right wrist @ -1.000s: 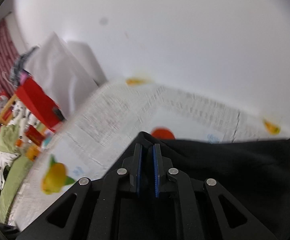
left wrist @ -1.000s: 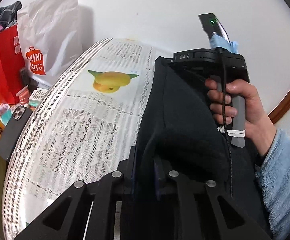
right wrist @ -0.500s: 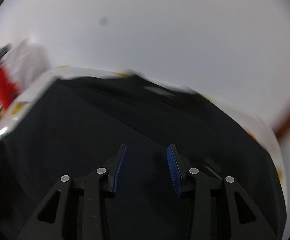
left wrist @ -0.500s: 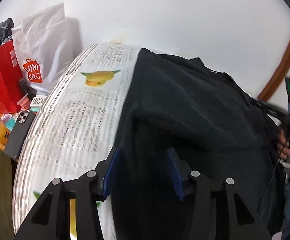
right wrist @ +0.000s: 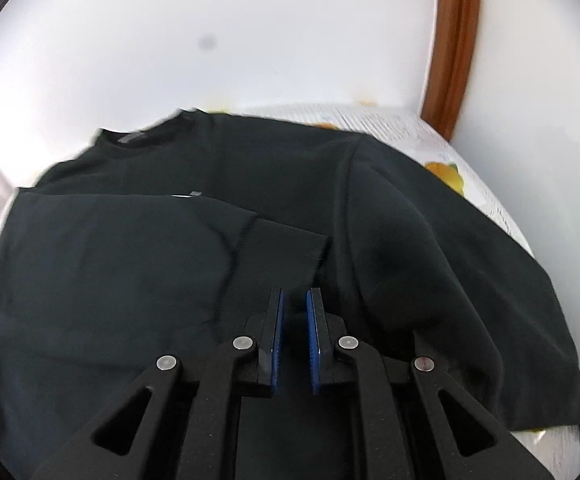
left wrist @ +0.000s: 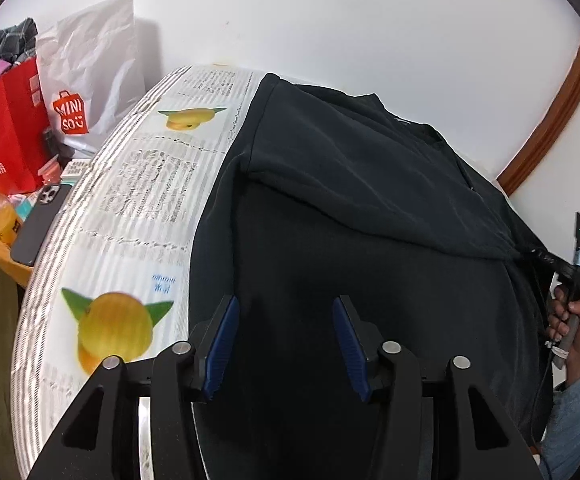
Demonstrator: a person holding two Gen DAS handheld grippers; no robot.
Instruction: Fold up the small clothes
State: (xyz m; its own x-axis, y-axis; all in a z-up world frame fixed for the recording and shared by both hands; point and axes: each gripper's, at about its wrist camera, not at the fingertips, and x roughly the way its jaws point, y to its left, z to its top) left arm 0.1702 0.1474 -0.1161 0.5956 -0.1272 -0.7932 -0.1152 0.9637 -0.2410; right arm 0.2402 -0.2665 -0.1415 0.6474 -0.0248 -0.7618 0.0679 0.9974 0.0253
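The folded-over sleeve could slide back off the black sweatshirt (left wrist: pixel 350 208) if either claw snags loose cloth, since the fabric lies slack and already hangs past the table edge on the right. The sweatshirt lies spread on the fruit-print tablecloth (left wrist: pixel 129 208), directly under both claws. The left gripper (left wrist: pixel 285 336) hovers above its hem, jaws wide apart and empty. The right gripper (right wrist: pixel 294 332) sits nearly closed above a cuff; whether it pinches cloth cannot be told.

Table (left wrist: pixel 89 240): covered by a white lace-and-fruit-print tablecloth (left wrist: pixel 145 184). One black sweatshirt (left wrist: pixel 350 208) is laid flat upon it, a sleeve folded across its body.
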